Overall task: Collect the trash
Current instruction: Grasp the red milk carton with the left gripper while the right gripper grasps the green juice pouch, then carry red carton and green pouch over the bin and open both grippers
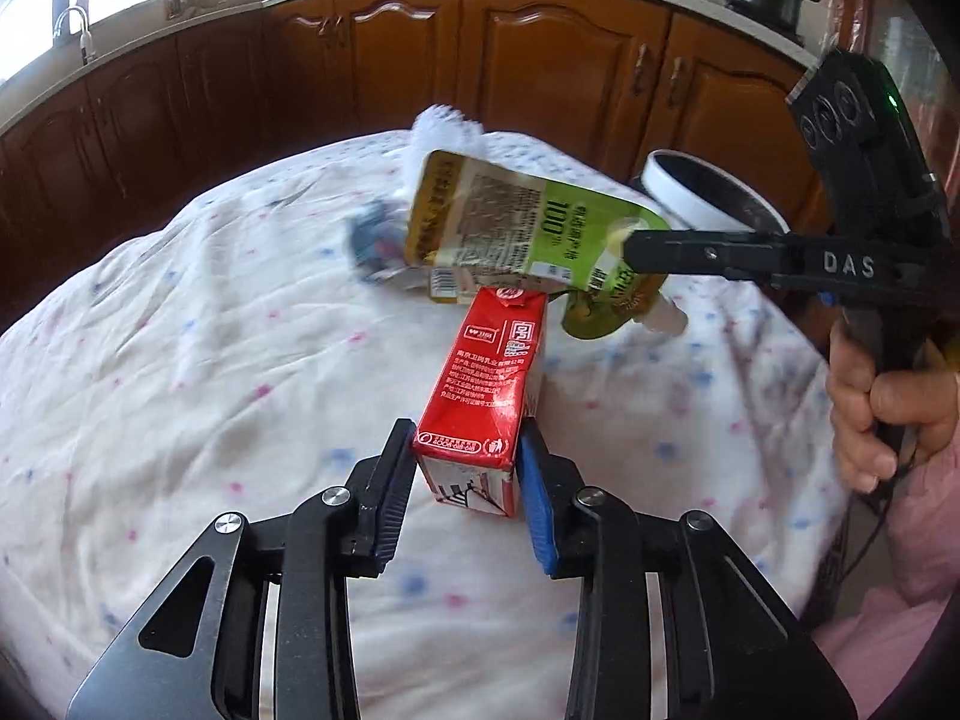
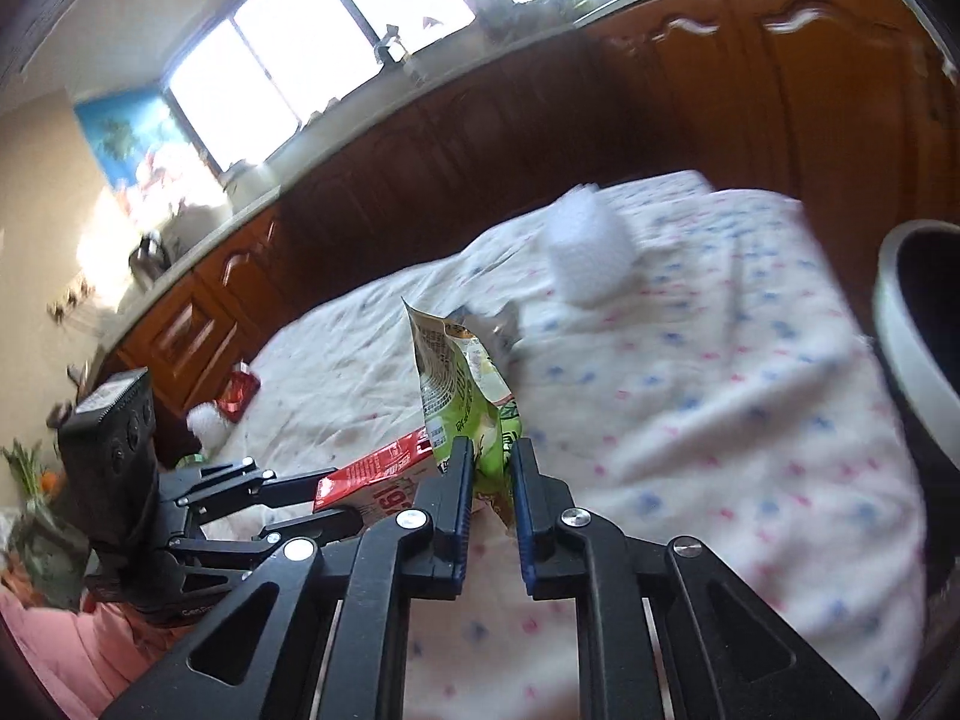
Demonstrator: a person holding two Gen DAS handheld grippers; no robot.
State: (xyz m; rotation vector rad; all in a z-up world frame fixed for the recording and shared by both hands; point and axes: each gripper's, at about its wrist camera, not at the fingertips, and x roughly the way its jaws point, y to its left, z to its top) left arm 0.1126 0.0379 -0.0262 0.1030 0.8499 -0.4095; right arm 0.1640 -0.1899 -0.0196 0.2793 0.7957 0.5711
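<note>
My left gripper [image 1: 465, 441] is shut on a red milk carton [image 1: 486, 378] and holds it over the cloth-covered table [image 1: 180, 360]. My right gripper [image 2: 489, 453] is shut on a green spout pouch [image 2: 465, 378] and holds it in the air above the carton; in the left wrist view the pouch [image 1: 516, 222] hangs from the right gripper [image 1: 630, 249] coming in from the right. The red carton [image 2: 384, 468] shows in the right wrist view held by the left gripper [image 2: 324, 495]. A crumpled white tissue [image 1: 447, 126] and a small blue wrapper [image 1: 375, 237] lie on the table behind.
A white-rimmed bin [image 1: 702, 192] stands at the table's far right edge; it also shows in the right wrist view [image 2: 918, 372]. Wooden kitchen cabinets [image 1: 420, 54] run behind the table. A red wrapper [image 2: 240, 393] lies at the table's far left in the right wrist view.
</note>
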